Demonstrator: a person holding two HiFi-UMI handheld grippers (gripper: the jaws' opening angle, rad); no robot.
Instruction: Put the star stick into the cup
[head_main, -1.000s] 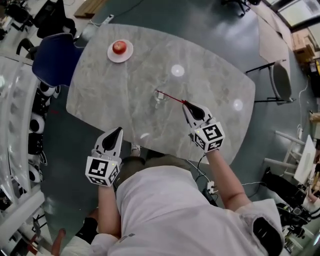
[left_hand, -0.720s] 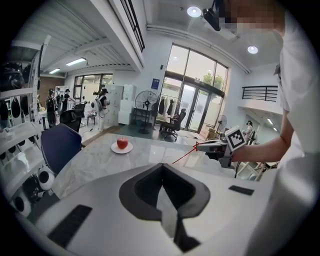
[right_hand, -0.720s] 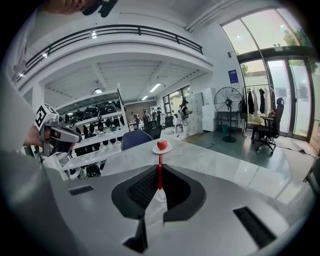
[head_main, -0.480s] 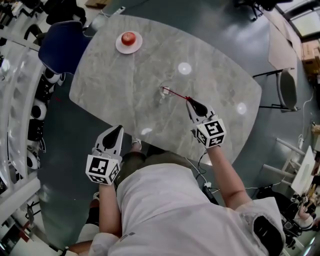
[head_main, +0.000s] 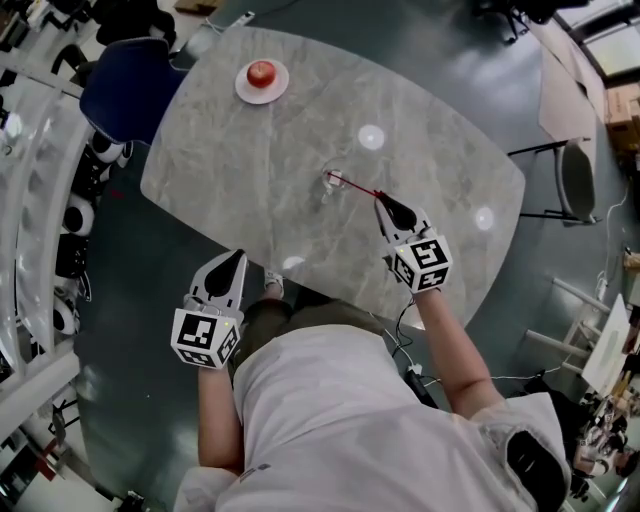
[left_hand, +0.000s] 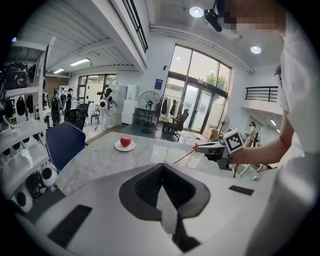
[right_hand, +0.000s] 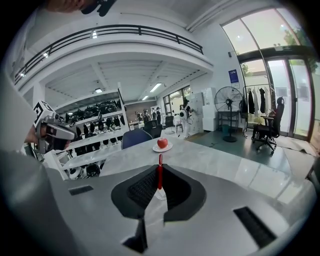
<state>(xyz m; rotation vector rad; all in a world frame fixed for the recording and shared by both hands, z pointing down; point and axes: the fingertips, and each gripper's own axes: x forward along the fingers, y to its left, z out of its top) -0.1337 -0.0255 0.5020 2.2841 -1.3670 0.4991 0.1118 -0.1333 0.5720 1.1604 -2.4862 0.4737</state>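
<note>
A thin red star stick (head_main: 357, 188) is held at its near end by my right gripper (head_main: 386, 205), which is shut on it above the grey marble table (head_main: 230, 170). The stick's far end reaches the small clear cup (head_main: 327, 187) near the table's middle; whether the tip is inside, I cannot tell. In the right gripper view the star stick (right_hand: 160, 170) rises between the jaws with the cup (right_hand: 160, 193) just beyond them. My left gripper (head_main: 233, 266) is shut and empty, off the table's near edge. The left gripper (left_hand: 162, 167) looks across at the right gripper (left_hand: 202, 148).
A red apple (head_main: 261, 72) sits on a small white plate (head_main: 243, 88) at the table's far left. A blue chair (head_main: 125, 95) stands at that end, and a grey chair (head_main: 573, 175) stands beyond the right edge. Shelving runs along the left.
The right gripper has edged slightly closer to the cup with the stick, whose far end stays at the cup. The left gripper has not moved.
</note>
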